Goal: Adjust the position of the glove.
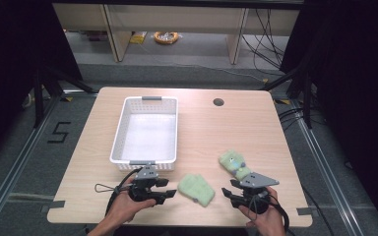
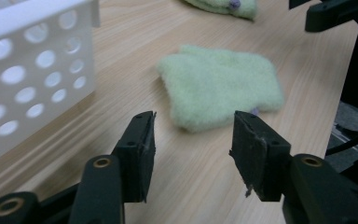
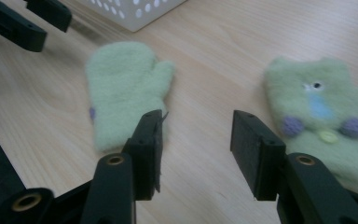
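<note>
A plain pale-green mitten (image 1: 196,189) (image 2: 221,86) (image 3: 121,88) lies flat near the table's front edge, between my two grippers. A second green mitten (image 1: 234,163) (image 3: 321,107) with a sewn face, purple dots and a button lies to its right; its edge shows in the left gripper view (image 2: 223,5). My left gripper (image 1: 170,188) (image 2: 193,135) is open just left of the plain mitten, jaws pointing at it, nothing between them. My right gripper (image 1: 229,187) (image 3: 196,140) is open over bare wood between the two mittens, touching neither.
A white perforated basket (image 1: 128,164) (image 2: 32,70) (image 3: 135,11) stands empty just behind the left gripper. A round cable hole (image 1: 218,102) sits at the table's back right. Each gripper view catches the other gripper, the right one (image 2: 331,14) and the left one (image 3: 23,21).
</note>
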Available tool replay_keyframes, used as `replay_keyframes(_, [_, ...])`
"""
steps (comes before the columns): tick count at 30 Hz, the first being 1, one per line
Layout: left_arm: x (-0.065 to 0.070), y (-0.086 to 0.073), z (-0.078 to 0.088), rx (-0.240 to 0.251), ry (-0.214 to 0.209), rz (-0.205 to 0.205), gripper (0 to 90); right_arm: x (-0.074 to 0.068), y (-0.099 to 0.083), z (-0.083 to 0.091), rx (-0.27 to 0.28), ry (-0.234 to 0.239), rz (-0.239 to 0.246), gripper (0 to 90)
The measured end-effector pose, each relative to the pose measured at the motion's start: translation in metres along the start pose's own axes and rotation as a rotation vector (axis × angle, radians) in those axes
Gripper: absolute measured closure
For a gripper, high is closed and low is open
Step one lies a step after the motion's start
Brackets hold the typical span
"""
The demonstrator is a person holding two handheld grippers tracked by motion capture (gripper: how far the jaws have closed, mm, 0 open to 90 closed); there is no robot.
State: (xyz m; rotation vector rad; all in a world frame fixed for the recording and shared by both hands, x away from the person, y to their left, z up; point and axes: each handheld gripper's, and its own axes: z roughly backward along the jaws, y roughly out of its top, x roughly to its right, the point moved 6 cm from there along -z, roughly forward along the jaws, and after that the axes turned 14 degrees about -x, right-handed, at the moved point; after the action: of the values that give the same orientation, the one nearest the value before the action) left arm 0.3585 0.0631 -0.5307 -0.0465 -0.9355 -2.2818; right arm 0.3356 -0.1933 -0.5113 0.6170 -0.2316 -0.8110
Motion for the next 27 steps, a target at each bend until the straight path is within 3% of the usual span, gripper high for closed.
replay_keyframes(1, [0.000,0.002,-0.002,0.001,-0.006,-0.001,50.8,-0.004,0.002,-0.003,-0.008,0.011,-0.004,57.5])
replay_keyframes(4, [-0.003,0.007,-0.006,-0.001,0.010,-0.012,53.3,-0.009,0.007,-0.013,-0.027,0.018,0.051,61.5])
replay_keyframes(8, [-0.006,0.011,-0.012,-0.009,0.000,0.024,55.5,-0.012,0.011,-0.023,-0.042,0.036,0.063,63.5])
replay_keyframes(9, [-0.007,0.011,-0.014,-0.024,0.002,0.012,55.7,-0.013,0.011,-0.023,-0.050,0.034,0.042,63.9])
replay_keyframes(16, [-0.009,0.017,-0.025,-0.035,-0.017,0.009,58.9,-0.017,0.010,-0.033,-0.084,0.059,0.035,66.4])
replay_keyframes(18, [-0.006,0.017,-0.029,-0.044,-0.030,0.025,60.1,-0.016,0.010,-0.039,-0.089,0.060,0.033,66.5])
replay_keyframes(19, [-0.006,0.017,-0.031,-0.058,-0.034,0.000,61.5,-0.016,0.009,-0.041,-0.092,0.060,0.032,66.7])
replay_keyframes(21, [-0.003,0.015,-0.035,-0.069,-0.042,-0.007,64.8,-0.015,0.008,-0.044,-0.107,0.077,0.011,67.6])
replay_keyframes(25, [-0.002,0.014,-0.034,-0.059,-0.022,-0.015,71.6,-0.013,0.007,-0.050,-0.109,0.126,-0.020,75.1])
replay_keyframes(27, [-0.001,0.013,-0.033,-0.051,-0.038,-0.004,75.4,-0.011,0.007,-0.051,-0.106,0.142,-0.016,80.4])
